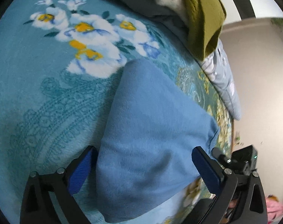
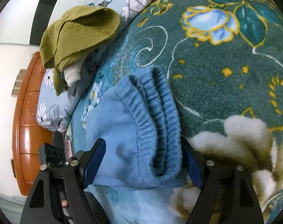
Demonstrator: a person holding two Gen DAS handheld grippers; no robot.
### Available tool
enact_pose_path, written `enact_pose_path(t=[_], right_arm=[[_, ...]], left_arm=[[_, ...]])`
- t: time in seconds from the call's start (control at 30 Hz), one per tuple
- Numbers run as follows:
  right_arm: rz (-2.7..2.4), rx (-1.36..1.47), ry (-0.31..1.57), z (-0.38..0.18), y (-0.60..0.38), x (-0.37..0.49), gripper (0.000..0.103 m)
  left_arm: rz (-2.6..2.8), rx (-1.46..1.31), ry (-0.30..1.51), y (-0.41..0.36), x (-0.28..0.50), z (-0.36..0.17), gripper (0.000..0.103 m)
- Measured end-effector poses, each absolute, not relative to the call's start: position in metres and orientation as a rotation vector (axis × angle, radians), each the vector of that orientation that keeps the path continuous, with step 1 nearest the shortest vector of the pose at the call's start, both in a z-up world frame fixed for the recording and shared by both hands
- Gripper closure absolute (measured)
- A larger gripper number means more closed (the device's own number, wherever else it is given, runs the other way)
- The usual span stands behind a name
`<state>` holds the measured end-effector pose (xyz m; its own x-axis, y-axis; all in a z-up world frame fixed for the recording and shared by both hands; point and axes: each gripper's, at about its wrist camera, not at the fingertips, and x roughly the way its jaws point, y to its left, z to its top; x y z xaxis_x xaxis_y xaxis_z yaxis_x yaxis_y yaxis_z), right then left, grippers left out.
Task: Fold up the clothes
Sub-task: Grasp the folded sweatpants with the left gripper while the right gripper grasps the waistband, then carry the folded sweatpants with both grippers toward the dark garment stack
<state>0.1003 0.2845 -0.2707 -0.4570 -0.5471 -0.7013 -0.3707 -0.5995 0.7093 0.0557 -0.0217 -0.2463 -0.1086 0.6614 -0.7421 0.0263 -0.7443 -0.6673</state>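
A light blue fleece garment (image 1: pixel 150 123) lies folded on the floral teal blanket (image 1: pixel 39 85). In the left wrist view my left gripper (image 1: pixel 143 169) is open, its blue-padded fingers (image 1: pixel 80 173) standing either side of the garment's plain end. In the right wrist view my right gripper (image 2: pixel 143 164) is open around the garment's ribbed elastic waistband (image 2: pixel 156 123), which lies doubled over between the fingers (image 2: pixel 94 163). Neither gripper pinches the cloth.
An olive green knit garment (image 2: pixel 78 35) sits on a pile with a cream fleece piece (image 2: pixel 72 72) and grey-blue floral bedding (image 2: pixel 53 108). The wooden bed frame (image 2: pixel 24 123) and white wall lie beyond. The other gripper shows at the left wrist view's right edge (image 1: pixel 244 160).
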Motion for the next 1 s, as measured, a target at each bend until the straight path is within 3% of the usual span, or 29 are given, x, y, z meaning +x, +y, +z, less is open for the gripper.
enact_pose_path(t=[0.03,0.13,0.27,0.47,0.67,1.0], right_arm=[[-2.211,1.575,-1.342,-0.27,0.285,0.1,0.027],[-2.236,1.625,-1.334,-0.27,0.287,0.102,0.049],[-2.24,1.673,-1.37,-0.272,0.289,0.104,0.065],[-2.268,1.7,-1.371,-0.262,0.284,0.102,0.075],[-2.295,1.681,-1.352,-0.244,0.281,0.101,0.078],[-2.361,1.63,-1.152,-0.186,0.265,0.084,0.079]], left_arm=[[1.906,-1.721,-0.759,-0.022,0.056,-0.246,0.001],[1.915,-1.706,-0.773,-0.024,0.058,-0.245,0.006],[1.957,-1.74,-0.746,-0.029,0.059,-0.246,0.039],[2.002,-1.753,-0.776,-0.037,0.064,-0.247,0.07],[2.036,-1.693,-0.727,-0.03,0.071,-0.226,0.079],[2.079,-1.538,-0.764,-0.052,0.075,-0.181,0.08]])
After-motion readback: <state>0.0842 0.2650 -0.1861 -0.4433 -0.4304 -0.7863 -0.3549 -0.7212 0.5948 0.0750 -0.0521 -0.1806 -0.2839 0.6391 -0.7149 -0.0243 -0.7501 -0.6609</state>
